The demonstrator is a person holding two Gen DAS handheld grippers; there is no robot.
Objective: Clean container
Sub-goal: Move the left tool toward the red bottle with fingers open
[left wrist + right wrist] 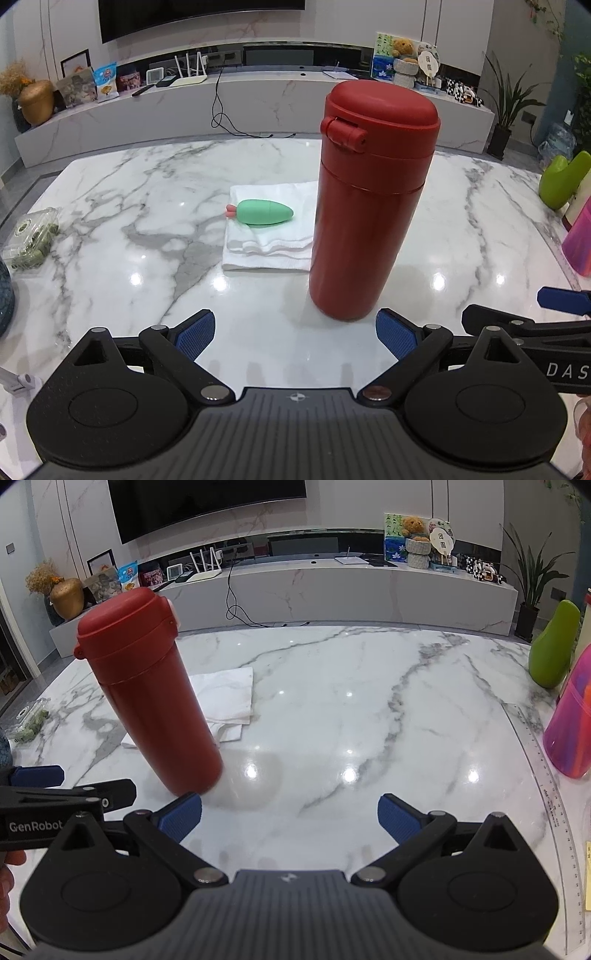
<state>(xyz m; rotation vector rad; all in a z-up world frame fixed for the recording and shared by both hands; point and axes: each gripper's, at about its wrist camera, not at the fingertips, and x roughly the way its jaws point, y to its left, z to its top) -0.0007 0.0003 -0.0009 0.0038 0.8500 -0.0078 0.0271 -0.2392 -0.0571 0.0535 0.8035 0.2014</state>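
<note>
We see the red bottle [373,206] standing upright on the marble table [129,221], lid closed. Just behind the bottle lies a folded white cloth [269,236] with a green carrot-shaped toy [264,212] on it. Our left gripper [295,332] and right gripper [290,814] hover near the bottle, both spread wide, gripping nothing.

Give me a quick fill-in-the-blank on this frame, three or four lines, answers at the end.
1. The red bottle stands upright with its lid ____.
2. The green carrot-shaped item lies on a folded ____ cloth.
3. Both the left claw and the right claw are ____, holding nothing.
4. The tabletop has a ____ pattern.

Answers: closed; white; open; marble
</note>
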